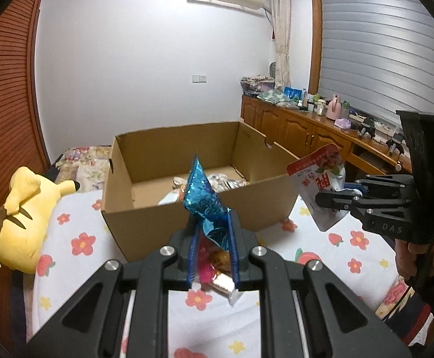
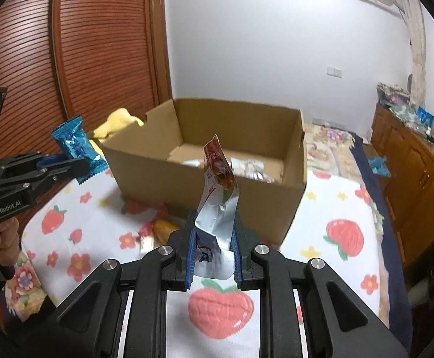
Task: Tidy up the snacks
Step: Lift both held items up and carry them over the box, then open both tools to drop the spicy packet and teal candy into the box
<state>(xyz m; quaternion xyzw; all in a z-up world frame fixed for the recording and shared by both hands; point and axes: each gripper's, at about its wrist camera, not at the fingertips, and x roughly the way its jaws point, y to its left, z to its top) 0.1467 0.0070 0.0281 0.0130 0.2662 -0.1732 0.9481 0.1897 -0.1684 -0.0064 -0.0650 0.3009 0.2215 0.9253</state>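
Blue foil snack packet (image 1: 202,200), shiny w/ glitter print; second pouch (image 2: 217,197) silver w/ red top + red lettering. Box (image 1: 199,220) plain brown cardboard; grippers black w/ blue finger pads (image 2: 190,256). Bedsheet (image 2: 330,208) white, red flowers, pink strawberries, yellow stars; plush toy (image 1: 23,208) yellow w/ brown stripes, black ear tip.

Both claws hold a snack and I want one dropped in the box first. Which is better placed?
Left, narrowly. Its blue packet faces the middle of the box. The right claw holds its red pouch off the box's right corner, so it must swing in.
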